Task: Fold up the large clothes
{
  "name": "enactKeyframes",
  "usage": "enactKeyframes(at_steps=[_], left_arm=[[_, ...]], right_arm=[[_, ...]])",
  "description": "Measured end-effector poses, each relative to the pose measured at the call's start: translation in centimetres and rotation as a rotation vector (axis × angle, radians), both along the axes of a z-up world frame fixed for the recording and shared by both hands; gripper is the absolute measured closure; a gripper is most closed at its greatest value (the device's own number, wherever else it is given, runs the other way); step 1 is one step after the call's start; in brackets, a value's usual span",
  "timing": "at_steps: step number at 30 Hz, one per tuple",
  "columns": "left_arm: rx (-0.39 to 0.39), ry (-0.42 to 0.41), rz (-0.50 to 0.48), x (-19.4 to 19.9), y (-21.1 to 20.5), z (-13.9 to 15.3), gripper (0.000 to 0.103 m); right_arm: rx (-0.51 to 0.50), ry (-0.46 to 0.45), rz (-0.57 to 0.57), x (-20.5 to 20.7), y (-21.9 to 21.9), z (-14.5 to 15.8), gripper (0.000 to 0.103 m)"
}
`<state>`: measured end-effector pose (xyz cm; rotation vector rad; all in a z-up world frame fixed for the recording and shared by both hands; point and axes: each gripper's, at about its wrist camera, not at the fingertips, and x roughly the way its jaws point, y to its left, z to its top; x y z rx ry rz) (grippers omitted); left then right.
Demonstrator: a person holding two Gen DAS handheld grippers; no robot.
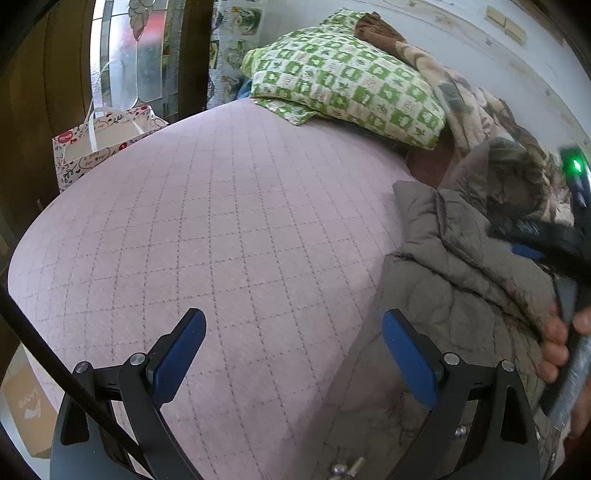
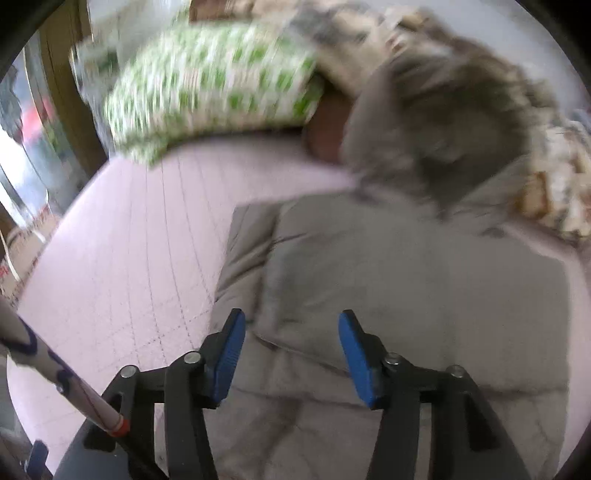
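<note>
While our left gripper (image 1: 293, 354) hangs spread over the bedspread (image 1: 207, 221), gripping nothing, the jacket (image 1: 461, 266) lies at three o'clock. Our right gripper (image 2: 291, 354), spread too, hovers above the jacket (image 2: 388, 277), we judge to choose a fold edge.

Bed with coat, pillow, blanket; bag and box beside it.

Coat (image 2: 388, 280) lies on the bed (image 1: 207, 229), toward its right side, hood (image 2: 436, 122) pointing to the far end. Pillow (image 1: 343, 81) lies at the far end of the bed, left of the hood. Blanket (image 1: 476, 107) is heaped behind and right of the pillow, along the wall (image 1: 443, 33), reaching past the hood. Bag (image 1: 99, 144) stands off the bed's far left edge. Box (image 1: 29, 410) sits on the floor at the bed's near left corner.
</note>
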<state>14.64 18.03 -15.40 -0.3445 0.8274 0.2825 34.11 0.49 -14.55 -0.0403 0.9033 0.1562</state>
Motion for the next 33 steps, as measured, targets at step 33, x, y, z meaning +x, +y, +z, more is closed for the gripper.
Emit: enactKeyframes(at_steps=[33], left_arm=[[0.143, 0.029, -0.318, 4.2, -12.6, 1.1, 0.007]], right_arm=[[0.011, 0.058, -0.215, -12.4, -23.1, 1.2, 0.033]])
